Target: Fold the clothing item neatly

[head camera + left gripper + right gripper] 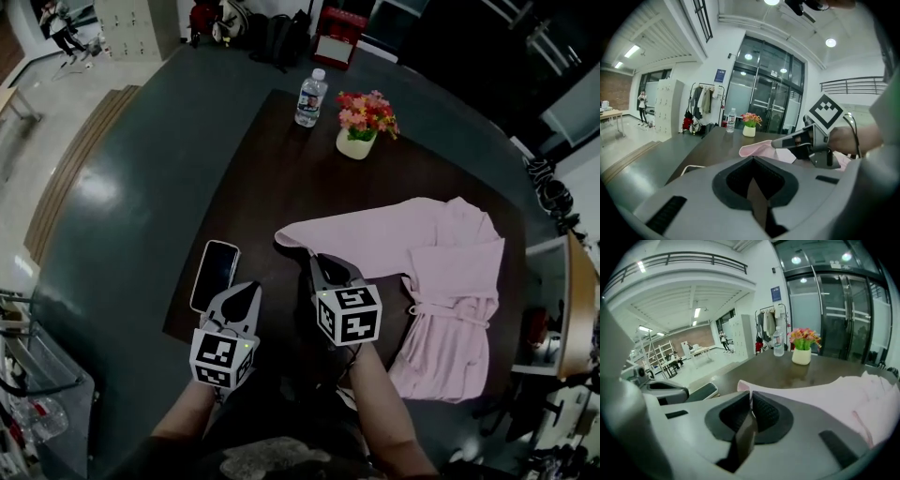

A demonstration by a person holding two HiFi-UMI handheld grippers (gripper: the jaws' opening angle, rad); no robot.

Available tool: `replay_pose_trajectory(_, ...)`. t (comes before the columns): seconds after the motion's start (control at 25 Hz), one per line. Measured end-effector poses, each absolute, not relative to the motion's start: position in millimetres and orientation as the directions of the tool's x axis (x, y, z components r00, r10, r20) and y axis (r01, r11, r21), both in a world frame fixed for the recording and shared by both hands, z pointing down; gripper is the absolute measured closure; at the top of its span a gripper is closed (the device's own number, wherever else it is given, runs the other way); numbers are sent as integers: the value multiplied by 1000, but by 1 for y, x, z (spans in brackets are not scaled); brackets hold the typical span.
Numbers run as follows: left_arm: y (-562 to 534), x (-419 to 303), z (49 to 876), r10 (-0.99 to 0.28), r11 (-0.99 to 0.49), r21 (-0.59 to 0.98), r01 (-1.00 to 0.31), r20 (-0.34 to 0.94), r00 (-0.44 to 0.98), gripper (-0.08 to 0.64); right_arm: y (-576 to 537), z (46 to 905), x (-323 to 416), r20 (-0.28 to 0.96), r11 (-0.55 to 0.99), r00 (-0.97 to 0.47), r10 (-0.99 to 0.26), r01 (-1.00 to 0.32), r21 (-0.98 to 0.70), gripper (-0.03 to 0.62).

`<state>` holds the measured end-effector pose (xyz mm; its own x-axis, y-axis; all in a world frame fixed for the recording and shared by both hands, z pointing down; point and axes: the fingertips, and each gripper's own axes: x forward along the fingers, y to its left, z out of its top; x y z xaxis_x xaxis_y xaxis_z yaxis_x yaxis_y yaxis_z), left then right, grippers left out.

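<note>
Counter of dark brown wood (272,187) carries the task's thing, a pink garment of thin soft cloth (441,291). It looks like a robe and lies flat toward the right side, with one long sleeve (356,234) stretched leftward and a tie belt (450,311) across its waist. It should be light and limp, with no stiffness to keep a crease, so it will likely sag and drag if lifted by one point alone. Hems, cuffs and shoulder corners look the best places to take hold, two at once. The right tongs (322,261) are clenched at the near edge of that sleeve, with a sliver of pale cloth apparently pinched between the pads. The left tongs (253,287) are clenched on nothing, just beside a black flat phone (216,274) and clear of the cloth.
</note>
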<state>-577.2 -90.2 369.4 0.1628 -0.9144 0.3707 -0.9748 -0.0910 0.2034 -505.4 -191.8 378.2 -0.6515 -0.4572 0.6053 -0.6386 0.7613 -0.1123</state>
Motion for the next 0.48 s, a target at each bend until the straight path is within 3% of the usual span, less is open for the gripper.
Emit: replay_pose_trajectory(0.48,-142,-476,351,-902,-209,189,-959,341,264,549,-269,301,-338,483,594,-569,-666,-796,-117,582)
